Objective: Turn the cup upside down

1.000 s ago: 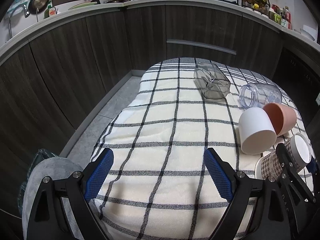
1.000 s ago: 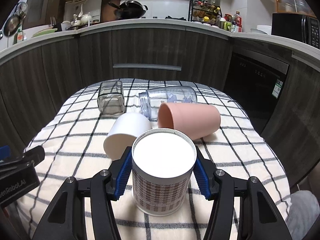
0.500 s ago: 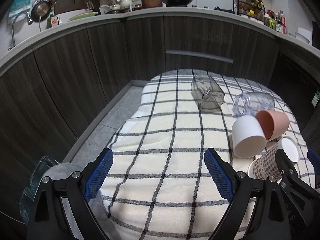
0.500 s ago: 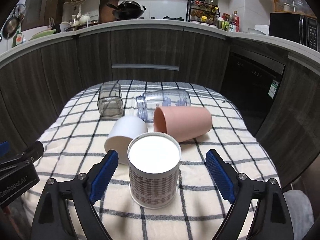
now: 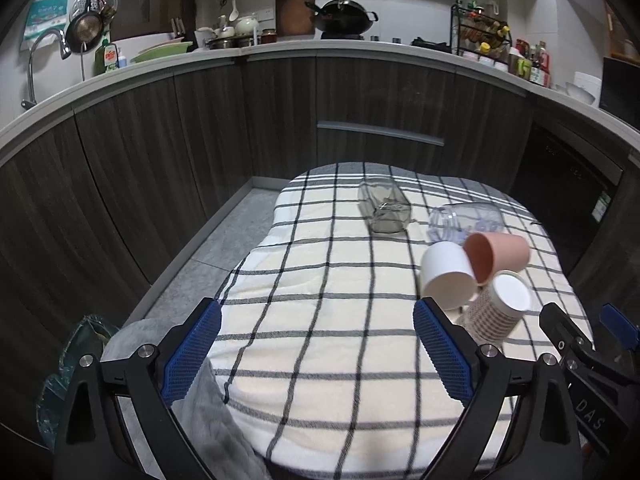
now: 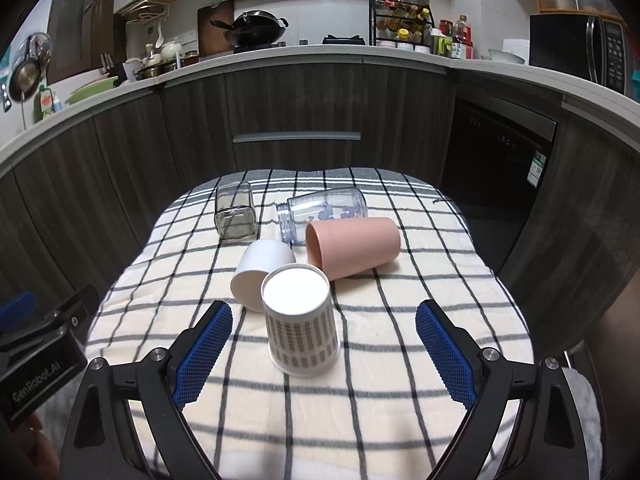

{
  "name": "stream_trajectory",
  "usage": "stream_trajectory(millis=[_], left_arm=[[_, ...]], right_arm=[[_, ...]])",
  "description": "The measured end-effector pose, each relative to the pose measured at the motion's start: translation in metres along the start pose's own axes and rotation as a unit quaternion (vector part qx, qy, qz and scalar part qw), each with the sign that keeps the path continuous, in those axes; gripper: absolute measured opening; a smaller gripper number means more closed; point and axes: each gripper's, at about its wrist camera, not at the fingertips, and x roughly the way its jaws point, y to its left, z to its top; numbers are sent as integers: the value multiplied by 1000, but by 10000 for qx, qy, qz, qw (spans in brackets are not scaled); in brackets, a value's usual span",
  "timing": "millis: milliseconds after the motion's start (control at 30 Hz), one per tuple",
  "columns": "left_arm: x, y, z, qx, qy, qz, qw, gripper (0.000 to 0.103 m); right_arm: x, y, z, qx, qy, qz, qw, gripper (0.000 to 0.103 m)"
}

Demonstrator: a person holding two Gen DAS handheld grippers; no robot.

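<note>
A patterned paper cup [image 6: 301, 320] stands upside down on the checked cloth [image 6: 400, 360], its white base up; it also shows in the left wrist view [image 5: 498, 310]. My right gripper [image 6: 324, 354] is open and empty, pulled back with the cup just ahead of its jaws. My left gripper [image 5: 318, 350] is open and empty over the cloth's near left part, well left of the cup. A white cup [image 6: 262, 272], a pink cup [image 6: 354, 246], a clear jar [image 6: 324, 214] and a grey square glass [image 6: 235, 216] lie on their sides behind it.
The cloth-covered table [image 5: 320, 420] is small, with edges close on all sides. Dark kitchen cabinets [image 6: 296, 112] curve around behind it. A grey cloth [image 5: 208, 420] and a green bag [image 5: 72, 360] lie at the lower left, off the table.
My right gripper opened and let go of the patterned cup, then drew back. The cup stays standing upside down. My left gripper also drew back and rose.
</note>
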Motion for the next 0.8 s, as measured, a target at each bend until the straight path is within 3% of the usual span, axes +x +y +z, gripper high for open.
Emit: stream_trajectory(millis=[400,800], left_arm=[[-51,-9,-3,201,-106,-164,9996,103],[-75,-18,-2,470,-226,-383,9979,103]], right_arm=[[-57,-23,6,191,-305,18,9994,97],[-89,-32,10,190,-440,11,9988,98]])
